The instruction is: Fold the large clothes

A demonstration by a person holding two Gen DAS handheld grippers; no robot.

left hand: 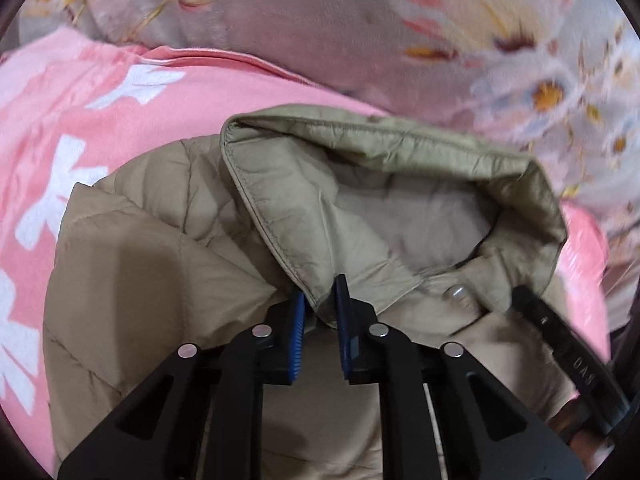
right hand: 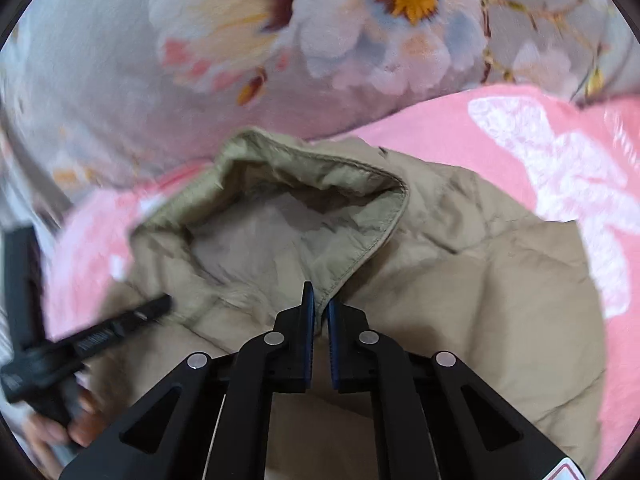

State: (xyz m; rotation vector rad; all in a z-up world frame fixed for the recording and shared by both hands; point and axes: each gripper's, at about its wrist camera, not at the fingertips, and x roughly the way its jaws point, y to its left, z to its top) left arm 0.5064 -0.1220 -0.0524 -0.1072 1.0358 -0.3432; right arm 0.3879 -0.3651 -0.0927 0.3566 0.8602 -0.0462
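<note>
Bedding fills both views: a pink blanket (left hand: 72, 128) with white shapes under everything, and a grey floral quilt (left hand: 500, 40) bunched across the top of each frame. The beige padded jacket (left hand: 152, 248) lies on the blanket at the centre and bottom of both views, hood (left hand: 360, 168) uppermost and gaping open.

It looks light, puffy and soft, with a slick shell; by my reckoning it will sag and slide rather than hold a crease, so the stitched hems are the sound places to grip.

That is where both grippers are. The left gripper (left hand: 322, 304) has its jaws narrowed on the hood's hem corner at lower centre. The right gripper (right hand: 319, 308) pinches the hem on the hood's opposite side, jaws nearly together. A snap button (left hand: 456, 292) sits just right of the left gripper's hold.

Open room lies over the pink blanket at the left of the left view and the right of the right view. The quilt crowds the top edge. A hand (right hand: 60, 428) shows at the right view's lower left.
</note>
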